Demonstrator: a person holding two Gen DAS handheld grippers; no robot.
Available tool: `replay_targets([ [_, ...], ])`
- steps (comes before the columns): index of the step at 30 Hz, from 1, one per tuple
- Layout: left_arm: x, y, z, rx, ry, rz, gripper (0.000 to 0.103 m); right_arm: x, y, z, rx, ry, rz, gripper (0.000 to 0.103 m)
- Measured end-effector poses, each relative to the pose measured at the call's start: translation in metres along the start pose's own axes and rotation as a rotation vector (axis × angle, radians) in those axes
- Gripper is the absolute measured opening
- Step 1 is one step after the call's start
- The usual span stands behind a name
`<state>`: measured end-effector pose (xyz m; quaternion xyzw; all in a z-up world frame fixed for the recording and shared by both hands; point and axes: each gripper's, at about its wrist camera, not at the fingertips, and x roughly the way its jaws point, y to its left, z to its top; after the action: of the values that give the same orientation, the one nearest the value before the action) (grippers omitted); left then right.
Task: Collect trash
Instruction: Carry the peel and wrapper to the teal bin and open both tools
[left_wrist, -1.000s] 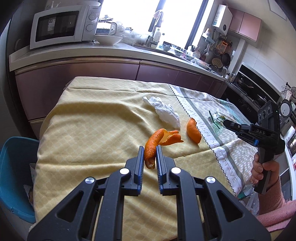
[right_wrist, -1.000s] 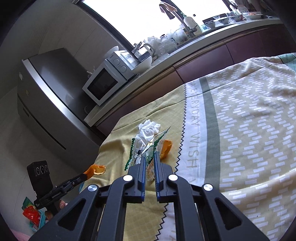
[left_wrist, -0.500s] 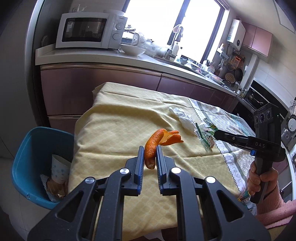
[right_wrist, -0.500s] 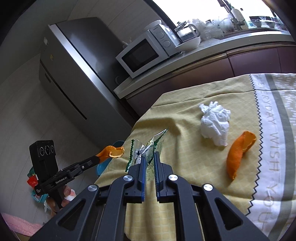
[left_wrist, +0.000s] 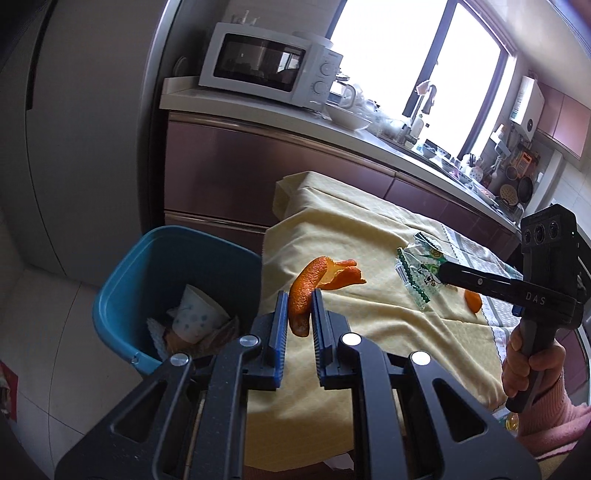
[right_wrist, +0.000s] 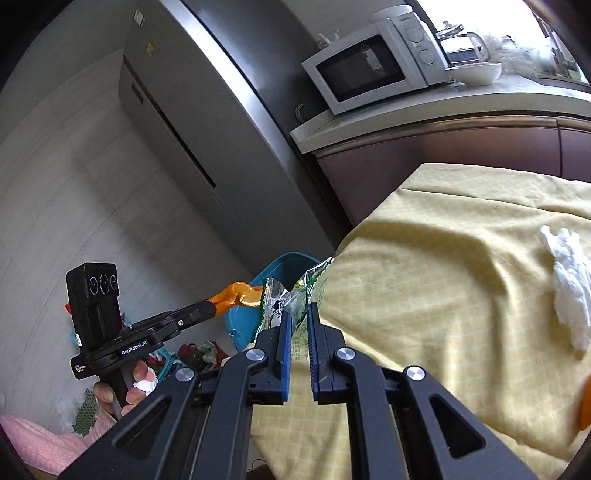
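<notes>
Peel (left_wrist: 304, 291) pinched in left tool (left_wrist: 298, 325), wrapper (right_wrist: 284, 306) in right tool (right_wrist: 298, 325). Now swung off desk (left_wrist: 369, 317) toward bin (left_wrist: 155, 266). Ready for dropping.

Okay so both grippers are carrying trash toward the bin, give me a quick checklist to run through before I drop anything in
1. Left gripper grip on the curled orange peel strip: ok, pinched between the blue pads.
2. Right gripper grip on the clear plastic wrapper with green zigzag edges: ok, clamped.
3. Round blue plastic trash bin open with room: ok, a paper cup and scraps lie low inside.
4. Peel directly over the bin: not ok, it looks short of the rim, by the edge of the yellow tablecloth.
5. Wrapper over the bin: cannot tell.
6. Trash left behind: not ok, a crumpled white tissue remains on the cloth.
</notes>
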<state>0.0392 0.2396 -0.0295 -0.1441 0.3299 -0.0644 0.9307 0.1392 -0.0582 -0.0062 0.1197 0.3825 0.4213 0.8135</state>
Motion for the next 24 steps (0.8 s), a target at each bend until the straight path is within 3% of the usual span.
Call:
replay_targets([
  [12, 0.004, 0.053, -0.005, -0.09, 0.011, 0.109, 0.013, 0.071, 0.035, 0.017, -0.084, 0.111, 0.043, 0.008],
  [24, 0.029, 0.08, -0.006, -0.162, 0.039, 0.158, 0.013, 0.132, 0.052, 0.025, -0.118, 0.199, 0.024, 0.01],
])
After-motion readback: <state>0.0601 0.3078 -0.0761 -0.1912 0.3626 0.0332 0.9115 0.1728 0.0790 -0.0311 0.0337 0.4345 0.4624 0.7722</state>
